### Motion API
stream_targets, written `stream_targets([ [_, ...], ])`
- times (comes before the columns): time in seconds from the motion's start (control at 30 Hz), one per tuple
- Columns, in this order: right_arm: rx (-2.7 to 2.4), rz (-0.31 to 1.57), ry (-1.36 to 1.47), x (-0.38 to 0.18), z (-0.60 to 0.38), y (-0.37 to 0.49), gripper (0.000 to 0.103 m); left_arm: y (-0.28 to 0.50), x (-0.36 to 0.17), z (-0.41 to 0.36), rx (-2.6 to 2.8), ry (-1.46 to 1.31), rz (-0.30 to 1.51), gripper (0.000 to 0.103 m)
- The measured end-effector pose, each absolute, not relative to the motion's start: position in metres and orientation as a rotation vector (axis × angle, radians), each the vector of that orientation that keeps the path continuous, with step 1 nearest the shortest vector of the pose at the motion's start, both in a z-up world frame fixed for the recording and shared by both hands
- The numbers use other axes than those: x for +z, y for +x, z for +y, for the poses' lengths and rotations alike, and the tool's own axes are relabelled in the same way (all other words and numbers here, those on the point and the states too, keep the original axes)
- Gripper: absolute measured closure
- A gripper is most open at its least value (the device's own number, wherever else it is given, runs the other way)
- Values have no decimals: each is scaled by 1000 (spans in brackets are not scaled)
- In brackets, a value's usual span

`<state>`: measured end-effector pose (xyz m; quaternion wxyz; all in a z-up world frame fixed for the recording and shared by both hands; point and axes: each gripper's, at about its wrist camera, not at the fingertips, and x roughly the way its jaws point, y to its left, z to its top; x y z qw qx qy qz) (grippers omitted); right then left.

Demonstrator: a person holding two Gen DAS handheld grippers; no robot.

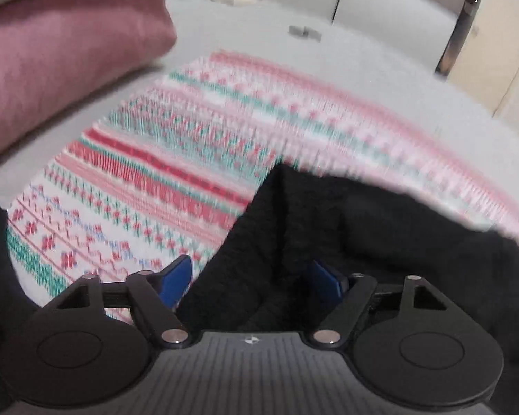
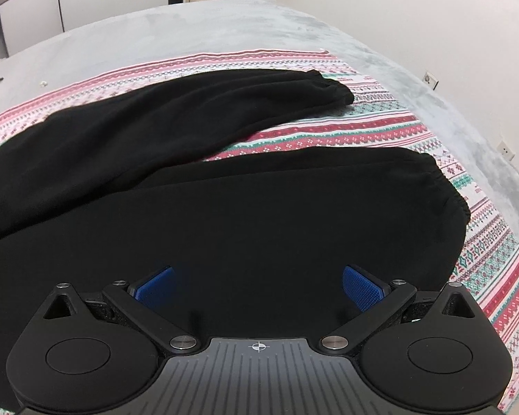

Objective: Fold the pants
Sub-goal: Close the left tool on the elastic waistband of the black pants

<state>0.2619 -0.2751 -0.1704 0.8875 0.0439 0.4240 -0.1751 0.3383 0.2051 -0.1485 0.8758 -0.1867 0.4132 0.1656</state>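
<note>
Black pants spread on patterned blanket, legs apart, left gripper jaws apart over pants edge, right gripper jaws apart above a leg, pink pillow beside blanket

Patterned blanket, pink cushion

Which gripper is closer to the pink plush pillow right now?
Left. The left gripper hangs open over the black pants, with the pink plush pillow up-left of it. The right gripper is over a pant leg; no pillow shows in its view.
</note>
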Motion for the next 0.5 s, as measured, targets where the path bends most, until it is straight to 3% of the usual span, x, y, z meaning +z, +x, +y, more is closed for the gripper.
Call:
stream_targets([
  [0.17,-360,887,105,-172,-277,266,0,337,-143,206,269,-370,834,12],
  [0.27,-349,886,85,-172,-271,265,0,349,-161,192,150,-316,886,29],
  [0.5,-349,899,72,-177,-269,267,0,353,-178,185,134,-269,908,32],
])
